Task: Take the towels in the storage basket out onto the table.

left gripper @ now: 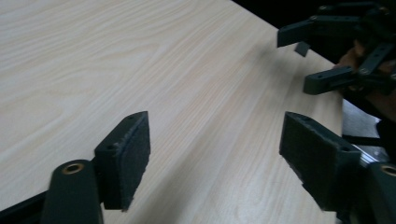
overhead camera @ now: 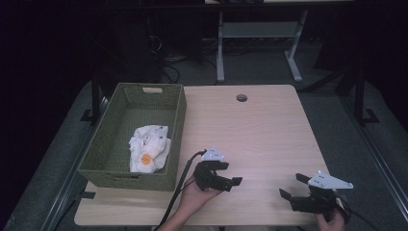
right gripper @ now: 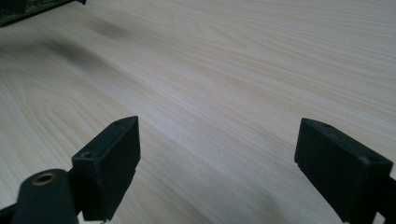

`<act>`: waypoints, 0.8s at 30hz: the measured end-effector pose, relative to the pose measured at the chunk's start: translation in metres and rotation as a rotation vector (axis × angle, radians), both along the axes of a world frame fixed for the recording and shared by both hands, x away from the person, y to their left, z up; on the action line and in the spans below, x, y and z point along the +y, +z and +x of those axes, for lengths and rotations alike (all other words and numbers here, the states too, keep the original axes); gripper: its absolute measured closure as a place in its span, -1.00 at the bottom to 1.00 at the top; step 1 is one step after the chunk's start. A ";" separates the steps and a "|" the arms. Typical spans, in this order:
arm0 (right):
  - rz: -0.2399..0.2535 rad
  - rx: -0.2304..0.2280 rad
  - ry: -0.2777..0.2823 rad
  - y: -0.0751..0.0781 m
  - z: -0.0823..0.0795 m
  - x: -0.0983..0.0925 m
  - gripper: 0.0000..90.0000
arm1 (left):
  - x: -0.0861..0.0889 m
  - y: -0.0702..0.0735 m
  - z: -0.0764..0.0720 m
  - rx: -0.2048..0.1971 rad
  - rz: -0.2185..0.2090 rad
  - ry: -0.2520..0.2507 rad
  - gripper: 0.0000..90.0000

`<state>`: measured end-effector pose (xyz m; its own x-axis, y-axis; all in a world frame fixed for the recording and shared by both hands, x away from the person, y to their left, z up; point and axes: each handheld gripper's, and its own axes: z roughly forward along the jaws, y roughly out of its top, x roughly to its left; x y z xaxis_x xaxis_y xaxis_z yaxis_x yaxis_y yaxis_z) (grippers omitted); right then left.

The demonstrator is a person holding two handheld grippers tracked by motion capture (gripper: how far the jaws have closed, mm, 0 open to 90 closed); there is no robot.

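Basket: green woven basket (overhead camera: 179, 115) with straight walls and a cut-out handle, a long box shape, on the far left part of the table.
Cloth: white crumpled cloth (overhead camera: 149, 147) with an orange round spot lies inside the basket, at its near end, soft and full of folds.
Left gripper: black hard left gripper (overhead camera: 230, 181) with a grey three-cornered plate on top, held in a hand (overhead camera: 195, 198) near the middle of the near edge, just right of the basket and apart from the cloth. Its jaws stand wide with nothing between them. In the left gripper view its pads (left gripper: 135, 154) look flat, dark and a bit rough.
Right gripper: black right gripper (overhead camera: 292, 186), also with a grey plate, near the right near corner. Its jaws stand wide and hold nothing. In the right gripper view its pads (right gripper: 116, 158) are smooth, blocky and square.
Cable: thick black cable (overhead camera: 180, 185) trails from the left gripper down over the near edge.
Table: pale wood table (overhead camera: 269, 130) with fine grain lines, flat and smooth, with a small round hole (overhead camera: 241, 98) near the far edge.
Room: dark all round, grey floor (overhead camera: 332, 115), and white metal legs (overhead camera: 220, 53) of another table far behind.
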<state>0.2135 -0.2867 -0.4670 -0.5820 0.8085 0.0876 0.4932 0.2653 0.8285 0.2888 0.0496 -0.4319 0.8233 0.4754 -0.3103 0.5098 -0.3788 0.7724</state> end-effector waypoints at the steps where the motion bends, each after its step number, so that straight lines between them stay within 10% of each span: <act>1: 0.000 0.000 0.000 0.000 0.000 0.000 -0.69 | 0.000 0.000 0.000 0.000 0.000 0.000 -0.43; 24: 0.000 -0.004 0.010 0.001 -0.001 -0.001 -0.69 | 0.022 0.073 0.039 -0.050 0.133 -0.095 -0.47</act>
